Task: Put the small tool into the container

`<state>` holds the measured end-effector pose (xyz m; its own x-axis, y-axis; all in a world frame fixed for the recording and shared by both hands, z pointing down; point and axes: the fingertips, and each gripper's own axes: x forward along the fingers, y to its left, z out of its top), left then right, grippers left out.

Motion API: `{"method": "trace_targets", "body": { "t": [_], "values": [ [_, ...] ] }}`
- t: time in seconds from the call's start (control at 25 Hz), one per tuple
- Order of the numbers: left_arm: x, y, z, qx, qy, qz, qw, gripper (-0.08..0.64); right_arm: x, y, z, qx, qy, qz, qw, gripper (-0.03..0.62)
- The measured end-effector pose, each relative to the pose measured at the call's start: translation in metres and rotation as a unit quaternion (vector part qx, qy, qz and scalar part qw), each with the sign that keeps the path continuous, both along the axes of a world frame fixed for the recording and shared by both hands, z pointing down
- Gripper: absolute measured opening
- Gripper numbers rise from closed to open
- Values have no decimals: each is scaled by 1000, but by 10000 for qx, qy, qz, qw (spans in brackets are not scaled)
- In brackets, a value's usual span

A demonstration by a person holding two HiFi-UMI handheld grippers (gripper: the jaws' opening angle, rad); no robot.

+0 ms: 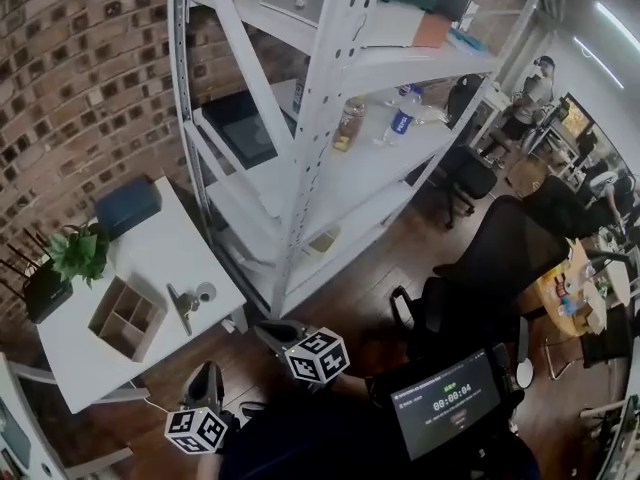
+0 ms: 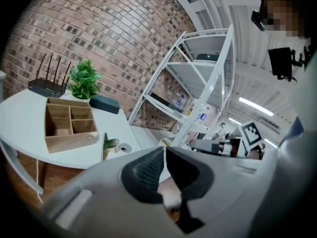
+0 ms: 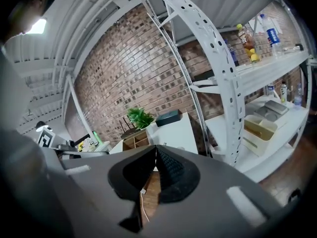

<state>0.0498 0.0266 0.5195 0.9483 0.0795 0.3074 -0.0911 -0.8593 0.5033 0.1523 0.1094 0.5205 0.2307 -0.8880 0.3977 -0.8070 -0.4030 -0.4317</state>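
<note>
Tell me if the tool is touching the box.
Apart. The left gripper view shows a strip of bare table between the tool and the box.

You're getting even, bright light here; ceiling strip lights (image 1: 612,26) are glaring at the head view's right edge. Fisheye is bending the brick wall (image 1: 70,78) and shelving (image 1: 330,98), gripper-view corners are going black, and the left gripper (image 2: 165,150) is blurring up close.

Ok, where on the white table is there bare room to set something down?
Widest bare patch: between the dark box and the small tool. A narrower strip lies between the wooden divided box and the white table's near edge. Crowded by the plant and router.
</note>
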Motion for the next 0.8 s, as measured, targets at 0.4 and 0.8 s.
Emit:
{"method": "trace_targets", "body": {
  "t": [0.4, 0.8],
  "values": [
    [-53, -41, 9, -216, -198, -1186, 9925, 18, 33, -59, 14, -197, -90, -658, 9976, 12],
    [-124, -77, -2, 154, -439, -3182, 9469, 58, 58, -158, 95, -580, -1023, -1454, 9824, 106]
  ]
}}
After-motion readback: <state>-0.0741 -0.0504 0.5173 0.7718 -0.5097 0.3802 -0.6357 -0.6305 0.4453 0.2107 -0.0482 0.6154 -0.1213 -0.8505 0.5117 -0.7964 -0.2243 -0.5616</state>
